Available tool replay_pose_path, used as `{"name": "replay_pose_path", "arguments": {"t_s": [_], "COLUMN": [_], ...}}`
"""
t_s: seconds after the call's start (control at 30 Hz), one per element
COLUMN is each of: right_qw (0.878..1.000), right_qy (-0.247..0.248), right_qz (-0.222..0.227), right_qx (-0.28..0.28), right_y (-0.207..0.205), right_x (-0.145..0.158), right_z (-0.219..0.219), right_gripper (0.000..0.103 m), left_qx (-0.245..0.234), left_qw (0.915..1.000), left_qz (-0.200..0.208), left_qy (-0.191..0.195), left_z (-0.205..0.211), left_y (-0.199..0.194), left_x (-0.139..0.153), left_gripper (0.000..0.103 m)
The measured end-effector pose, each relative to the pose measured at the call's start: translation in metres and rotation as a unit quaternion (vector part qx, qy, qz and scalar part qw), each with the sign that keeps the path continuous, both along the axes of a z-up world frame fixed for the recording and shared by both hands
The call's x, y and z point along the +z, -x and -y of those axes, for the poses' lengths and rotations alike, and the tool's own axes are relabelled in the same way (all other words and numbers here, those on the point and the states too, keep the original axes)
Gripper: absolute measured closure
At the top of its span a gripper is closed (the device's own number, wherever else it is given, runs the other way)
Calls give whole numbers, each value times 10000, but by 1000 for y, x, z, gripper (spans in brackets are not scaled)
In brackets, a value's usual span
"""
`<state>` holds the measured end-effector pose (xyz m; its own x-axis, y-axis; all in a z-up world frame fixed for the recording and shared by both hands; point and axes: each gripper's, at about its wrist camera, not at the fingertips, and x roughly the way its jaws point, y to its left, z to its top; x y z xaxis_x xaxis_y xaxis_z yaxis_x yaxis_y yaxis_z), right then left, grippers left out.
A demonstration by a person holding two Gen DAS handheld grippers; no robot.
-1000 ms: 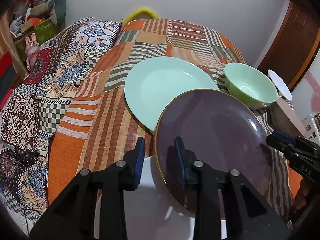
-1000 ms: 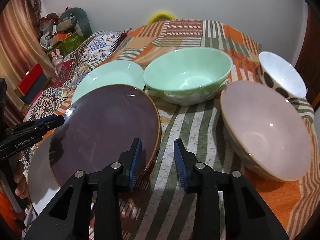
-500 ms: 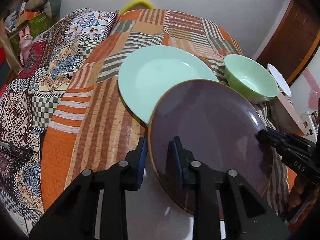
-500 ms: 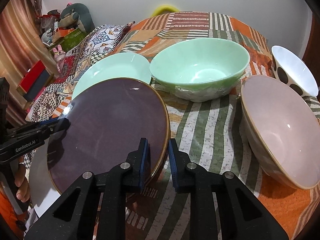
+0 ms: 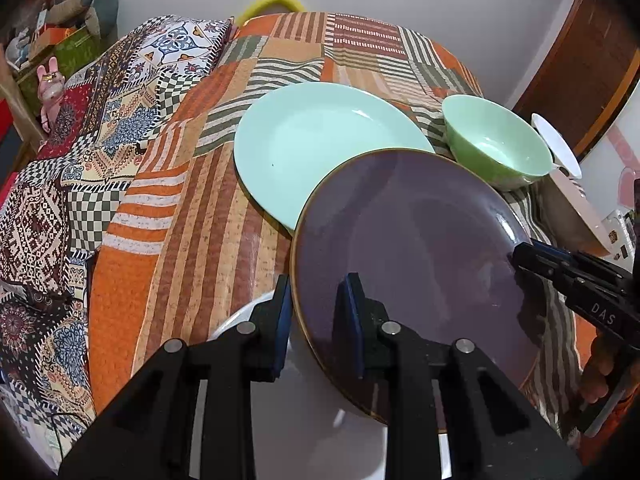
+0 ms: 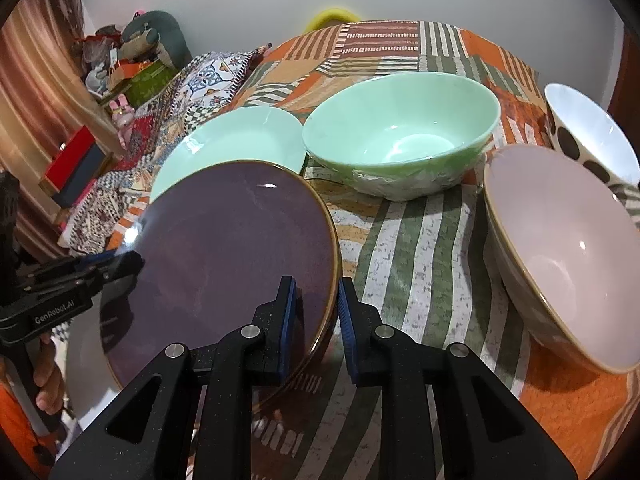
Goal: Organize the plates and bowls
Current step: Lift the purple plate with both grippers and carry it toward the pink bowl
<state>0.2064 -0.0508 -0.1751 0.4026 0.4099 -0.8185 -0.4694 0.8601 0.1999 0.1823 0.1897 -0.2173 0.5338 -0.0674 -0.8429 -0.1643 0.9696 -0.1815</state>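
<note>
A dark purple plate (image 5: 408, 252) with a gold rim is held at two opposite edges. My left gripper (image 5: 316, 312) is shut on its near-left rim, and my right gripper (image 6: 316, 312) is shut on its right rim. It hangs tilted over a white plate (image 5: 304, 420), which lies on the bed's front edge. It overlaps a mint plate (image 5: 320, 144) behind it. The purple plate also shows in the right wrist view (image 6: 232, 256), as does the mint plate (image 6: 236, 140).
A mint green bowl (image 6: 404, 140) sits behind the purple plate on the patchwork bedspread (image 5: 192, 220). A pink bowl (image 6: 560, 256) and a white spotted bowl (image 6: 592, 136) stand to the right. Cushions and toys (image 5: 60, 8) lie at the far left.
Both grippers have closed on the purple plate's rim. The plate has lifted slightly and shifted toward the mint plate.
</note>
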Motion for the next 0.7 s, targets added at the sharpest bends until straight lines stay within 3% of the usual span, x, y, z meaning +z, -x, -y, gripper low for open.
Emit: {"name": "replay_pose_path", "arguments": {"t_s": [0.7], "right_qw": [9994], "right_qy": [-198], "right_qz": [213], "right_qx": [-162], "right_y": [25], "right_x": [29], "right_z": [24], "right_gripper": [86], "left_qx": [5], "left_qw": [9991], "left_qz": [408], "left_qy": [-119], "left_z": [27], "left_y": [32], "left_x": [39], "left_gripper": [80]}}
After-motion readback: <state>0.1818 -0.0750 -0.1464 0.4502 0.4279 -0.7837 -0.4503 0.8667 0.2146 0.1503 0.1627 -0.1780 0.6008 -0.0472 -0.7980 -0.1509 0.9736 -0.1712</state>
